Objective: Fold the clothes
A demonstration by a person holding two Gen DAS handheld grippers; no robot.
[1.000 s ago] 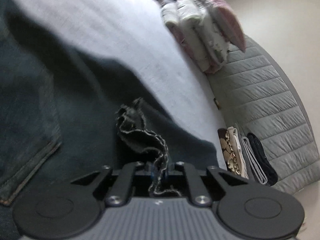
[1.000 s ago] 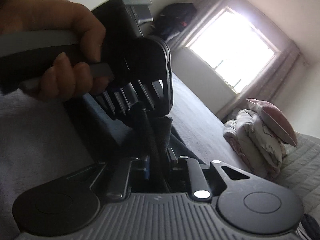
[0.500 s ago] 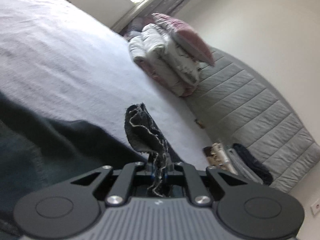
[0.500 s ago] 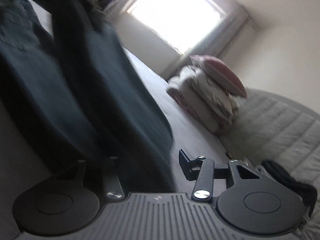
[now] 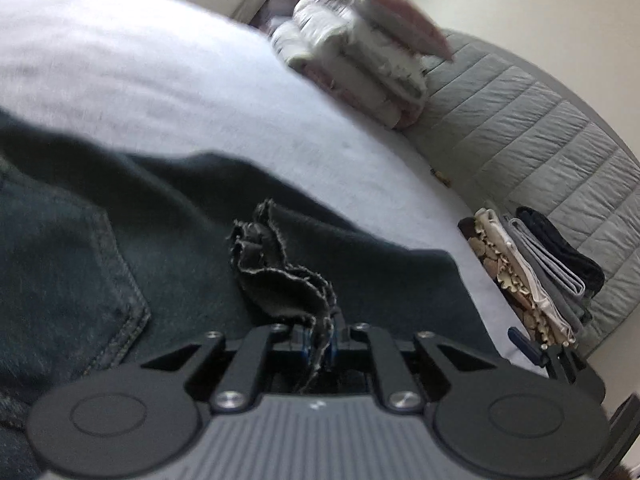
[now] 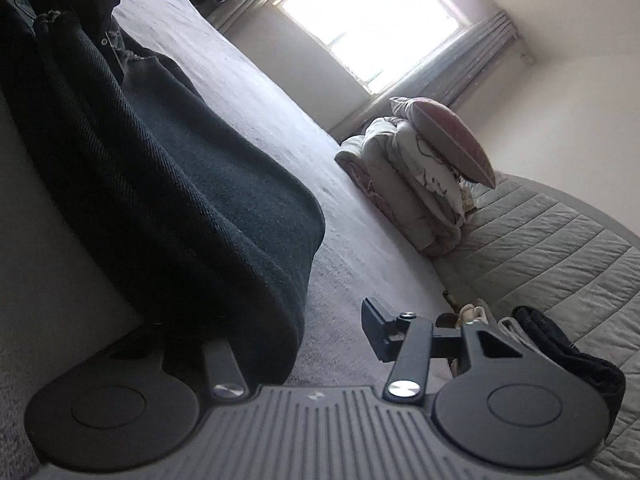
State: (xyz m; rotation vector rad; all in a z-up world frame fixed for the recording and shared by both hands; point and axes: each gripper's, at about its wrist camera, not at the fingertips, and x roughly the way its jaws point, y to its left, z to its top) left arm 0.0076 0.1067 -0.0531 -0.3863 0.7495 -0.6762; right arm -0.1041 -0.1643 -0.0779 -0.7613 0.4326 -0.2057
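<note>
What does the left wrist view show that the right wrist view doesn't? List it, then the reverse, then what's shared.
Left wrist only: the left gripper shut on the jeans' frayed hem, and a back pocket.

Right wrist only: the window, and the right gripper open, the jeans draped over one of its fingers.

Both: the jeans, bed, folded bedding with a pillow, stack of folded clothes.

Both cams ride on the handheld grippers, looking out along the fingers. The left one tilts down over the dark jeans point(image 5: 120, 280), really close, facing across the bed point(image 5: 160, 80) toward the quilted headboard point(image 5: 540, 132). The right one sits low, almost skimming the mattress, rolled sideways, aimed at the window point(image 6: 372, 16). Both catch the bedding pile point(image 5: 360, 52), the headboard and the folded clothes stack point(image 5: 532, 272).
</note>
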